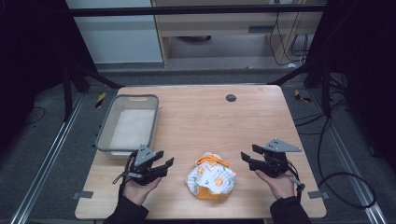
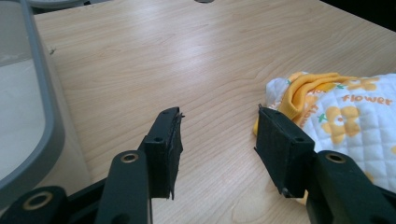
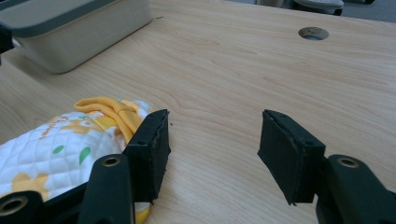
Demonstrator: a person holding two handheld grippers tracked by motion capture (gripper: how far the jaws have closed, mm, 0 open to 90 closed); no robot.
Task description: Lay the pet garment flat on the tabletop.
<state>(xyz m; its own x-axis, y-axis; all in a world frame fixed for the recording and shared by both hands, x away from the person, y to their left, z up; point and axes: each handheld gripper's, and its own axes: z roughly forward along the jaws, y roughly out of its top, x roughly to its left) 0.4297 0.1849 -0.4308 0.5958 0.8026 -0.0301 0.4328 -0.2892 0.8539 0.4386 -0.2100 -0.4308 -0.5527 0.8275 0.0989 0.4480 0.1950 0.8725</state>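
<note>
A crumpled white quilted garment with orange flowers and orange trim lies near the table's front edge. My left gripper hovers just left of it, jaws open with bare tabletop between them; the garment sits at that view's right. On the garment's other side my right gripper is open too, nothing between its jaws, and the garment lies to its left there.
A grey plastic basin with a pale inside stands at the table's left, close behind the left gripper; its rim and wall show in the gripper views. A cable hole sits at the back of the wooden table.
</note>
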